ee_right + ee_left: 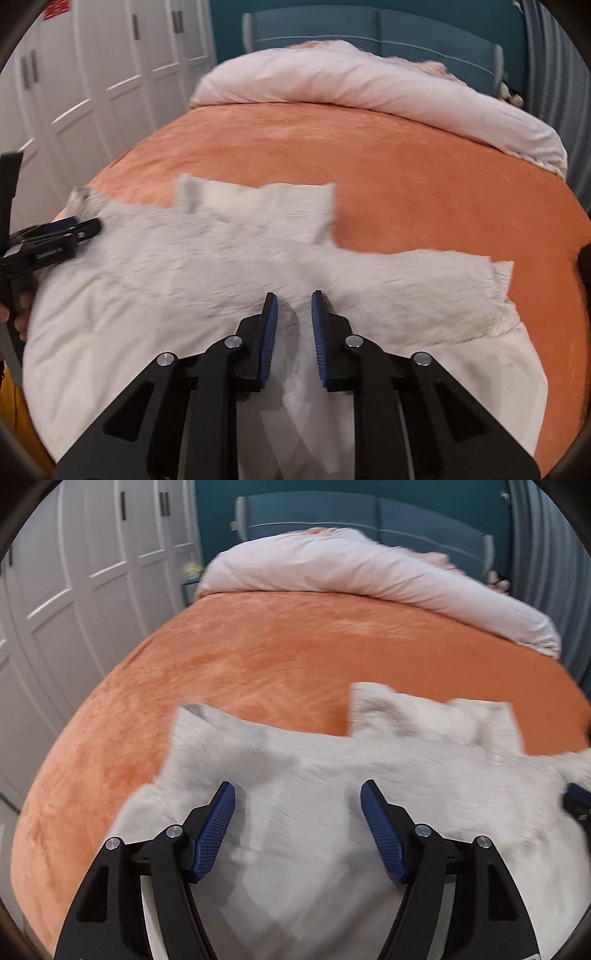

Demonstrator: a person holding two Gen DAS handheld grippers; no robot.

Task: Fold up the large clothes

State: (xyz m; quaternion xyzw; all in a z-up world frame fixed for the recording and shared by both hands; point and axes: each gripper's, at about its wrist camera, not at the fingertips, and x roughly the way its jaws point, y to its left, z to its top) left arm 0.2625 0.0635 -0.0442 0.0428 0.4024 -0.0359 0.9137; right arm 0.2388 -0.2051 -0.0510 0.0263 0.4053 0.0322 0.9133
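Lying across the near edge of the bed [258, 657], which is covered in a plush orange velvety spread, the pale grey-white ribbed knit garment [332, 794] runs with its long axis side to side along that edge, its sleeves or flaps pointing toward the headboard end. Motion blur softens the cloth in both views, so what kind of garment it is cannot be told. The left wrist view shows the left claw [297, 794] hovering over the left part of the garment with its black arms and blue ridged pads spread wide, nothing between them; at the right border of that view a sliver of the other claw's blue and black tip shows. The right wrist view shows the right claw [294, 308] above the middle of the garment [221, 251], its pads drawn close with a narrow gap and no cloth visibly pinched. Only this view shows the left claw [85, 225] from the side, low over the garment's left end near the left edge of the bed, along with smoother white fabric below the knit at the near edge. Both views show a rolled pale pink duvet [351, 568] across the far end of the bed, a teal padded headboard [369, 513] behind it, and white panelled wardrobe doors [74, 572] along the left.
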